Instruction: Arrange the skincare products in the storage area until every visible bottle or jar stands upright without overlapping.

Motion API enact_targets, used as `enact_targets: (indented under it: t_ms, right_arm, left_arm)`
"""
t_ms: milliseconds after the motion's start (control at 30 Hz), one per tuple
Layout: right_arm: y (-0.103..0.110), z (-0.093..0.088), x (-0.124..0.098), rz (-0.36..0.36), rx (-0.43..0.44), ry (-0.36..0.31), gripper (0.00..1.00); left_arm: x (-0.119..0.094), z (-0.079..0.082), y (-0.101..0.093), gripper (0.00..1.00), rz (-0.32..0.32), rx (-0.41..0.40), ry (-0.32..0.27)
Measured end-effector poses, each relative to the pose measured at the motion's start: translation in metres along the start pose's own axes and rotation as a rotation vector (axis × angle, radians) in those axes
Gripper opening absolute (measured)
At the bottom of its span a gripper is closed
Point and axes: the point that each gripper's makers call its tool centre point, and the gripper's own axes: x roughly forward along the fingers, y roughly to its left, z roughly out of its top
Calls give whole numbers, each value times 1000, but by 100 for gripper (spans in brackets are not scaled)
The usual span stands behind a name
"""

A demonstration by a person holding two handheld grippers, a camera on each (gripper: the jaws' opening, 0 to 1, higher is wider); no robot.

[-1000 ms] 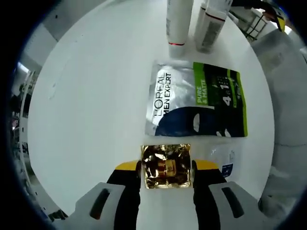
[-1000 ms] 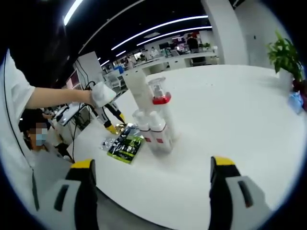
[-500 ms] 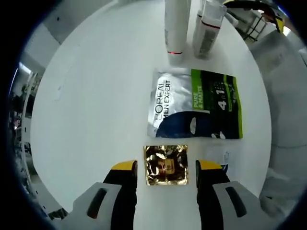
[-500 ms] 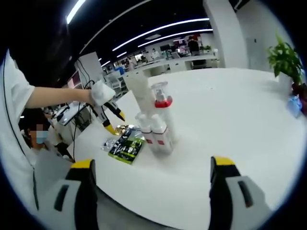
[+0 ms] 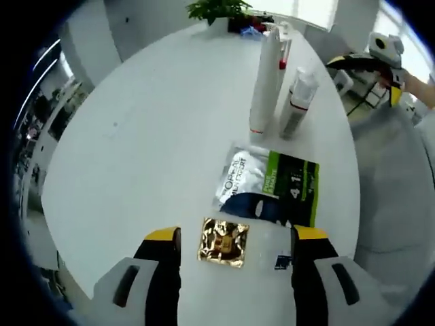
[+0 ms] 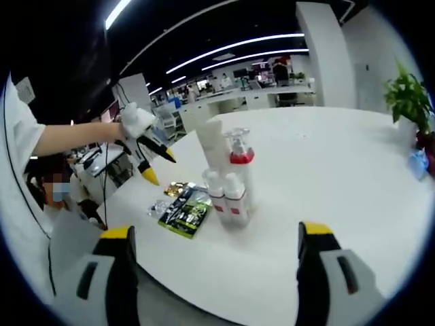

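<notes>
Gold sachet flat on white bench, below left tongs, spread, holding nothing. Green-silver pouch beside sachet. Tube and bottles upright, clustered just beyond pouch. Right tongs spread, empty, well apart from bottles.

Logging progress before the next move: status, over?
Left gripper open, above gold foil sachet. Right gripper open, empty. White bottles upright, clustered. Silver-and-green sachet flat on white table.
</notes>
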Motion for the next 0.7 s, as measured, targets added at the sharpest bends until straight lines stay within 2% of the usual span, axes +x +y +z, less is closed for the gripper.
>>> enact_targets:
  t_ms: [367, 600, 700]
  right_arm:
    - [9, 2, -5, 17, -24, -8, 100]
    - [11, 3, -9, 25, -34, -9, 100]
    - [11, 3, -10, 22, -39, -8, 100]
  left_arm:
    - [-34, -12, -22, 73, 86, -44, -64]
    - [-50, -21, -31, 75, 145, -138, -117]
    - [-58, -23, -33, 77, 187, -193, -157]
